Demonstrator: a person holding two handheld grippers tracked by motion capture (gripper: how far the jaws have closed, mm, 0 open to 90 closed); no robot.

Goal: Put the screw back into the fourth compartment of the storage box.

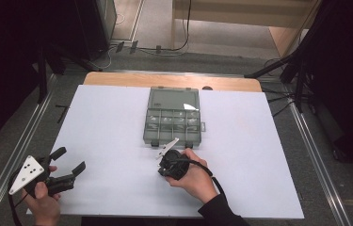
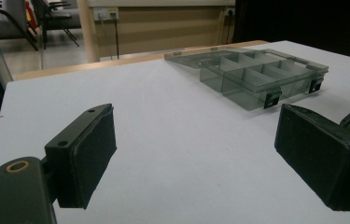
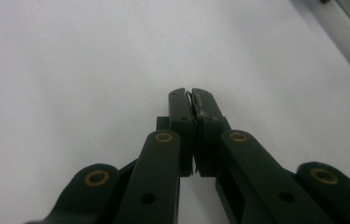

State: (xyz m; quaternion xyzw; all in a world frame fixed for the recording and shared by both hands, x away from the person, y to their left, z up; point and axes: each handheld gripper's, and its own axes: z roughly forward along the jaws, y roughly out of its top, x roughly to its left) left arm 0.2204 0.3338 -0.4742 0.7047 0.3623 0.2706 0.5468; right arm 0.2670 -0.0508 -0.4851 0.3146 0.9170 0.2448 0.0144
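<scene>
Right claw [image 3: 191,100]: I am pressing its two black jaws flat together, pads meeting, with nothing that I can make out pinched between them; a thin dark sliver is showing at the tips, too small to name.
Right hand [image 1: 194,175]: I am gripping this claw over the white table sheet [image 1: 113,141], tips pointing toward the front edge of the box.
Compartment box [image 1: 171,121]: the clear grey organiser is lying just ahead of my right claw's tips, close to them, its lid lying open flat on the far side and its two dark latches facing me.
Left claw [image 2: 196,154]: I am holding its jaws spread wide, empty, bare sheet showing between the pads.
Left hand [image 1: 42,197]: I am keeping this claw well apart from the box, which is sitting ahead and off to its right [image 2: 261,74].
</scene>
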